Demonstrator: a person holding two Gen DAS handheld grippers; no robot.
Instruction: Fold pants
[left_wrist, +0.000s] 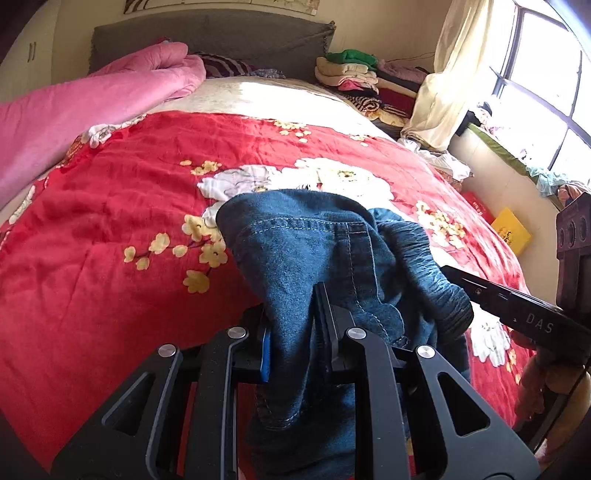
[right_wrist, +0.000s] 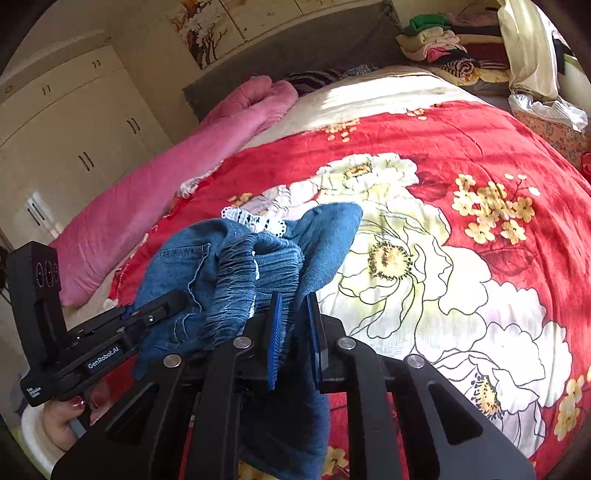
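Note:
Blue denim pants (left_wrist: 314, 251) with a gathered elastic waistband hang lifted above the red floral bedspread (left_wrist: 129, 206). My left gripper (left_wrist: 291, 317) is shut on a fold of the denim. My right gripper (right_wrist: 295, 314) is shut on the pants (right_wrist: 266, 258) near the ribbed waistband. The two grippers are close together; the right gripper's body shows at the right edge of the left wrist view (left_wrist: 517, 314), and the left gripper shows at the left of the right wrist view (right_wrist: 162, 306). The lower part of the pants hangs below both grippers, out of sight.
A pink quilt (left_wrist: 74, 110) lies along the bed's left side. Piles of folded clothes (left_wrist: 354, 74) sit by the grey headboard (left_wrist: 221, 37). A white wardrobe (right_wrist: 74, 129) stands at the left. A window and cluttered sill (left_wrist: 535, 129) are at the right.

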